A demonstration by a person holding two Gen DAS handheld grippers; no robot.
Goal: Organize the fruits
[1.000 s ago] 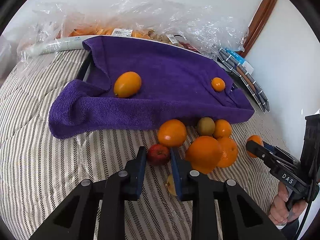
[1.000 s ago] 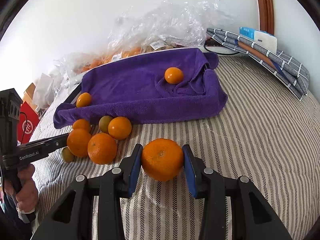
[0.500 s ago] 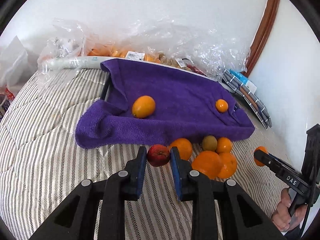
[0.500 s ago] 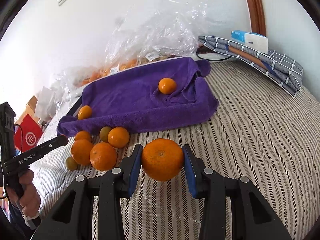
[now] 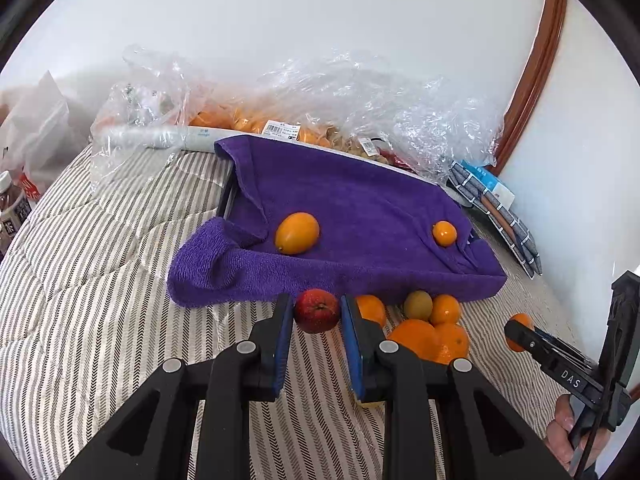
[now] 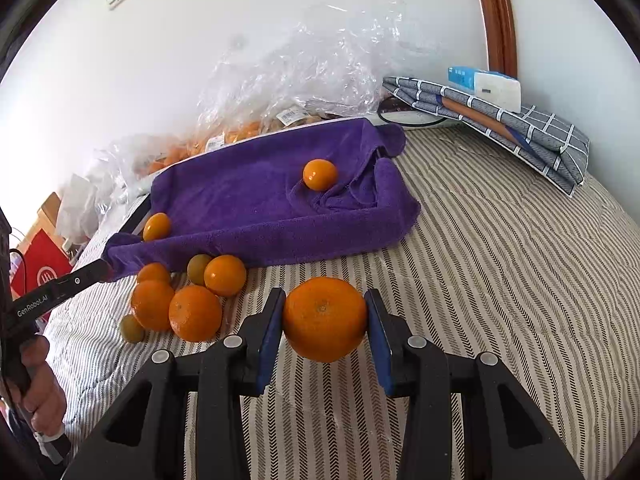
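Note:
My left gripper [image 5: 317, 316] is shut on a small red apple [image 5: 317, 311], held above the striped bed in front of the purple towel [image 5: 360, 216]. My right gripper [image 6: 323, 320] is shut on a large orange [image 6: 324, 319], also lifted over the bed. The towel covers a tray; on it lie an oval orange fruit [image 5: 297, 233] at the left and a small round orange [image 5: 444, 233] at the right. A cluster of oranges [image 6: 195, 312] with a green-brown kiwi [image 6: 198, 268] lies on the bed in front of the towel. The right gripper [image 5: 520, 332] shows at the right edge of the left wrist view.
Crumpled clear plastic bags [image 5: 360, 112] with more fruit lie behind the towel against the wall. A folded checked cloth [image 6: 500, 120] with a white box sits at the back right. A red bag [image 6: 40, 268] and bottles stand left. A wooden frame [image 5: 532, 64] runs up the wall.
The left gripper has lifted the red apple off the bed and swung left, so the towel sits further right in its view. The right gripper still holds its orange, tilted slightly.

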